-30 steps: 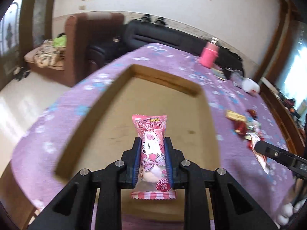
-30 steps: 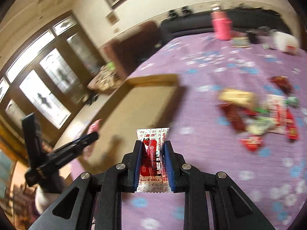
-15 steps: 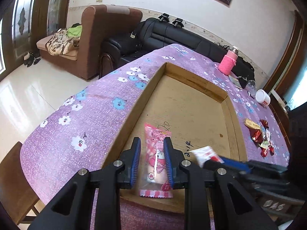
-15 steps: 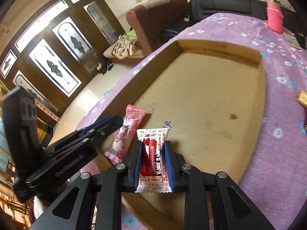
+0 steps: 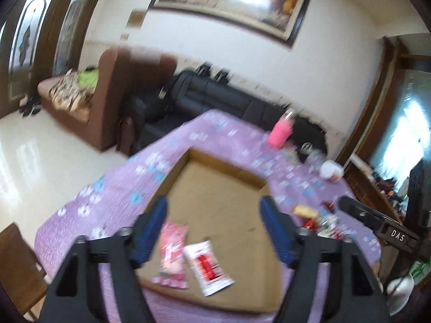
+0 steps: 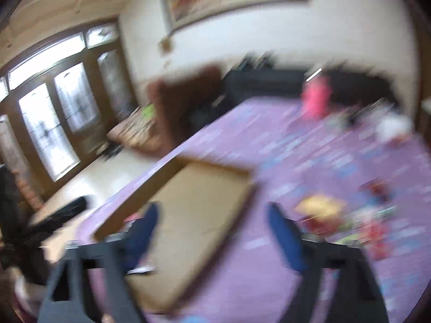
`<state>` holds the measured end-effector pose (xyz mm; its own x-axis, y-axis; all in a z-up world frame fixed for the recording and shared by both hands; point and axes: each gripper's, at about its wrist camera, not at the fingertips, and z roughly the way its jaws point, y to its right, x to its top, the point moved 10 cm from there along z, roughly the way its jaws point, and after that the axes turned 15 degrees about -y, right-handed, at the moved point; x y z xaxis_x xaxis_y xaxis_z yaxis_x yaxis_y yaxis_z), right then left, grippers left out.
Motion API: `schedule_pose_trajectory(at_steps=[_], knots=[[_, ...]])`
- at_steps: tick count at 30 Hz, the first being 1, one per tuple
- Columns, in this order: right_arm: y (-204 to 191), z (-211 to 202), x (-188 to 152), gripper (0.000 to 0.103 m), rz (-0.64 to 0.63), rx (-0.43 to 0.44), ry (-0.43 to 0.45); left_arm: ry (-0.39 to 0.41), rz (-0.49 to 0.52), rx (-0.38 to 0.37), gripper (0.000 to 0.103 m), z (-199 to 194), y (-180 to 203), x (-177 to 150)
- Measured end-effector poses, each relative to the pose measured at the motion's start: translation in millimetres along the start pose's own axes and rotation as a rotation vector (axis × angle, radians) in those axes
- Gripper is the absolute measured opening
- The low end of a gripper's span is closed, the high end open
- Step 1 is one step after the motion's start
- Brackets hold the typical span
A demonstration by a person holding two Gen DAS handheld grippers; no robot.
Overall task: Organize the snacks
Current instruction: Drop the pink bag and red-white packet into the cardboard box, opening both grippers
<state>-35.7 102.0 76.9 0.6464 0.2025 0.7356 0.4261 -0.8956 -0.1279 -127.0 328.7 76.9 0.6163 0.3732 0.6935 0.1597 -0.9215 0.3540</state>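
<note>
Pink bottle (image 5: 280, 132), black sofa (image 5: 215, 99)

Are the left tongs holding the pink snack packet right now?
No, the left tongs are open and the pink snack packet lies in the cardboard tray.

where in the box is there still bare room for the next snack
Most of the cardboard box floor is bare: the far half up to its back wall and the right side along its right wall. The near-left corner is taken by the pink snack packet and the white-and-red packet. Right of the box, the loose snack pile crowds the tablecloth.
</note>
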Motion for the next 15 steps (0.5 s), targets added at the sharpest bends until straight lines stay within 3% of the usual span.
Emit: schedule_pose_trajectory(at_steps=[2,4,5,8,10,12,15], knots=[[48,-22,1,0.103,0.066,-0.081,0.074,0.062,0.018,-0.009,0.100,-14,16,5],[95,-20,-12,0.103,0.153,-0.128,0.002,0.110,0.046,-0.046,0.103,-21,40,7],[116,-10,-23,0.103,0.209,-0.111,-0.064,0.105,0.058,-0.072,0.103,-17,51,7],[148,24,-58,0.095,0.342,-0.017,-0.204,0.013,0.083,-0.101,0.103,10,75,-2],[154,43,-73,0.074,0.368,0.025,-0.263,-0.066,0.101,-0.088,0.103,32,87,-12],[150,61,-84,0.062,0.378,0.070,-0.313,-0.125,0.119,-0.109,0.103,47,100,-22],[145,80,-89,0.061,0.352,0.101,-0.338,-0.185,0.156,-0.132,0.096,65,119,-30]])
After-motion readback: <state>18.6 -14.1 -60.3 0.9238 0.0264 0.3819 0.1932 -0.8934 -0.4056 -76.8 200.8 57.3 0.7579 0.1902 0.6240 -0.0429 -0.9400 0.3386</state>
